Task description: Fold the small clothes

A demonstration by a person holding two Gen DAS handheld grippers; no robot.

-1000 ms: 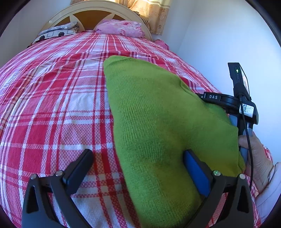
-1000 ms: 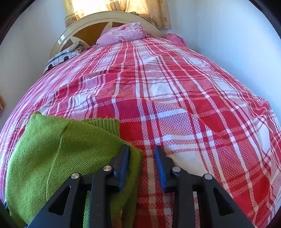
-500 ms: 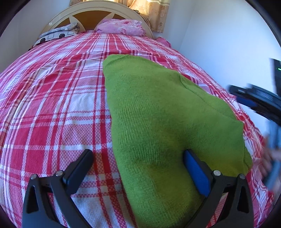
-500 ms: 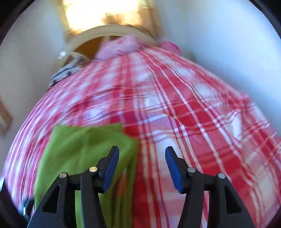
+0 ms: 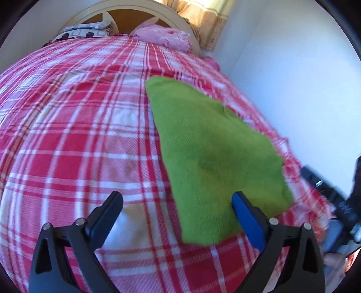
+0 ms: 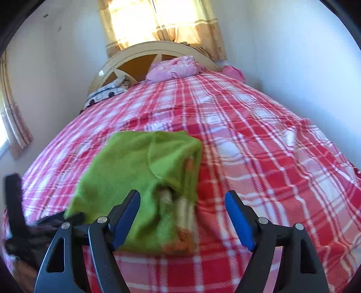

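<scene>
A green knitted garment [image 5: 209, 148] lies folded flat on the red and white checked bed cover [image 5: 79, 139]. My left gripper [image 5: 178, 216] is open and empty, pulled back from the garment's near left edge. In the right wrist view the garment [image 6: 126, 171] shows its folded layers and an orange trim at its near right edge. My right gripper [image 6: 182, 214] is open and empty, raised just short of that edge. The right gripper appears blurred at the lower right of the left wrist view [image 5: 334, 202].
A pink pillow [image 6: 173, 68] and a patterned pillow [image 6: 106, 91] lie at the cream headboard [image 6: 135, 56]. A white wall [image 5: 293, 67] runs close along the bed's right side. A curtained window [image 6: 158, 20] is behind the headboard.
My right gripper opened wide, let go of the garment's edge and pulled back and up. My left gripper drew back, so its right finger no longer rests on the garment.
</scene>
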